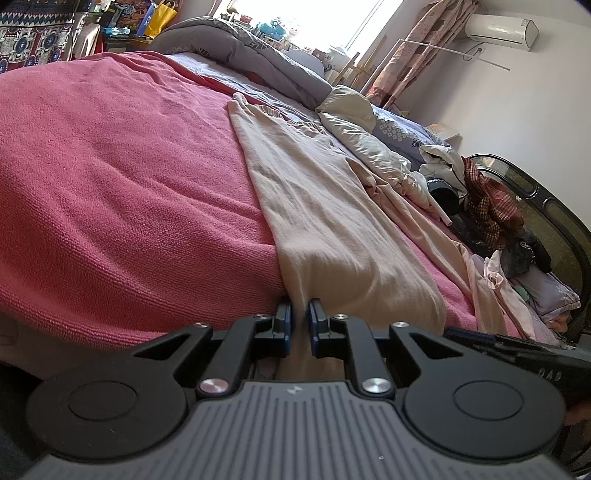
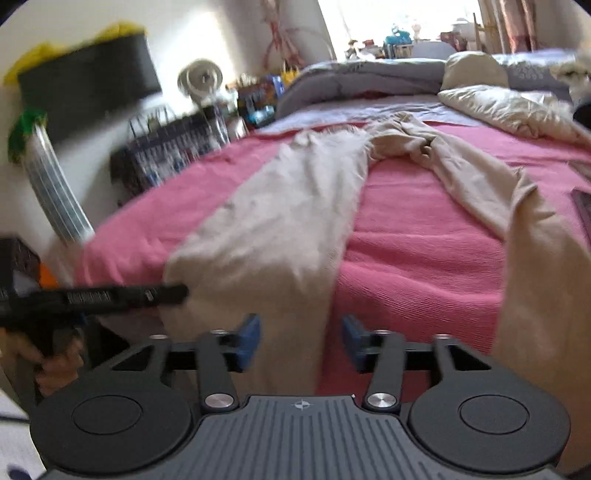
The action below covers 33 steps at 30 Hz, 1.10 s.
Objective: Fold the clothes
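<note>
Trousers (image 2: pixel 280 221) lying lengthwise on blanket (image 2: pixel 424 236) covering bed, legs running toward near edge, waist at far end, quilt (image 1: pixel 258 59) bunching behind, pillow (image 1: pixel 347 107) lying right of it, clothes pile (image 1: pixel 491 214) sitting at bed's right end.

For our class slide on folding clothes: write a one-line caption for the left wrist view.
Left gripper pinches the hem of beige trousers spread across a pink blanket.

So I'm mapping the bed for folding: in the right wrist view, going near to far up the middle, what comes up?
right gripper → beige trouser leg → trousers' waist → grey quilt → sunlit window.
</note>
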Motion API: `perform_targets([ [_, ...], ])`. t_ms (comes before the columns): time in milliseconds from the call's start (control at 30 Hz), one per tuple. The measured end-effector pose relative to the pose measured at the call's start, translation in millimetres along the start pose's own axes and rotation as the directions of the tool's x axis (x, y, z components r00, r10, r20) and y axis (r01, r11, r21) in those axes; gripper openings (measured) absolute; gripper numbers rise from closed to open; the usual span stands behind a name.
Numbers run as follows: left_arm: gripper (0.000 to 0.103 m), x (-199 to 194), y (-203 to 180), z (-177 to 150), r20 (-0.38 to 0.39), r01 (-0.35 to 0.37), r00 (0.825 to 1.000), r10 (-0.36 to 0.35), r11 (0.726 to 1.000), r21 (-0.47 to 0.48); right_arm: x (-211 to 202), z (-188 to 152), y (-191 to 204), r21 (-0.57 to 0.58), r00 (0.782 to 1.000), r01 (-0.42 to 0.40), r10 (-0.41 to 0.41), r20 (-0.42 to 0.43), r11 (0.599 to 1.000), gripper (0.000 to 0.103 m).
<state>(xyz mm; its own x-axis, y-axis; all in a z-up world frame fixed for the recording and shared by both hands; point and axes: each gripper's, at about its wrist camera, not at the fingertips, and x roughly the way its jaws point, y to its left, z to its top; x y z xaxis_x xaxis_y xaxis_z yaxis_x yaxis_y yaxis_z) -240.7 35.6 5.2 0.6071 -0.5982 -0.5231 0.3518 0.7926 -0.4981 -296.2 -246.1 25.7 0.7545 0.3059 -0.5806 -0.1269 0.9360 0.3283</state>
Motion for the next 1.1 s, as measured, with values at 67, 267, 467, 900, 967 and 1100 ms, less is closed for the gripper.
perform_targets([
  [67,0.018,0.0,0.1,-0.3,0.0,-0.001,1.0,0.001,1.0,0.001,12.1,1.2,4.9,0.002,0.999,0.034,-0.034,-0.024,0.999,0.014],
  [267,0.018,0.5,0.8,-1.1,0.0,0.001,1.0,-0.001,1.0,0.001,12.4,-0.1,26.1,-0.176,0.975,0.209,-0.218,-0.036,0.962,0.004],
  [467,0.018,1.5,-0.4,-1.3,0.0,0.003,1.0,-0.003,1.0,-0.001,13.4,-10.1,38.2,-0.333,0.911,0.391,-0.412,0.006,0.858,0.003],
  [900,0.018,-1.0,-0.5,-2.9,-0.006,0.007,1.0,-0.007,1.0,-0.003,21.7,-4.9,20.5,-0.135,0.987,0.13,-0.141,-0.073,0.982,0.0],
  [967,0.018,-1.9,-0.5,-2.7,-0.009,0.006,1.0,-0.006,1.0,-0.004,14.4,-4.6,10.5,-0.118,0.981,0.164,-0.174,-0.082,0.979,0.0],
  [1100,0.018,-4.4,-5.0,-1.7,-0.015,-0.023,1.0,0.023,0.999,0.024,-3.1,-9.5,1.0,-0.125,0.972,0.213,-0.223,-0.076,0.969,0.011],
])
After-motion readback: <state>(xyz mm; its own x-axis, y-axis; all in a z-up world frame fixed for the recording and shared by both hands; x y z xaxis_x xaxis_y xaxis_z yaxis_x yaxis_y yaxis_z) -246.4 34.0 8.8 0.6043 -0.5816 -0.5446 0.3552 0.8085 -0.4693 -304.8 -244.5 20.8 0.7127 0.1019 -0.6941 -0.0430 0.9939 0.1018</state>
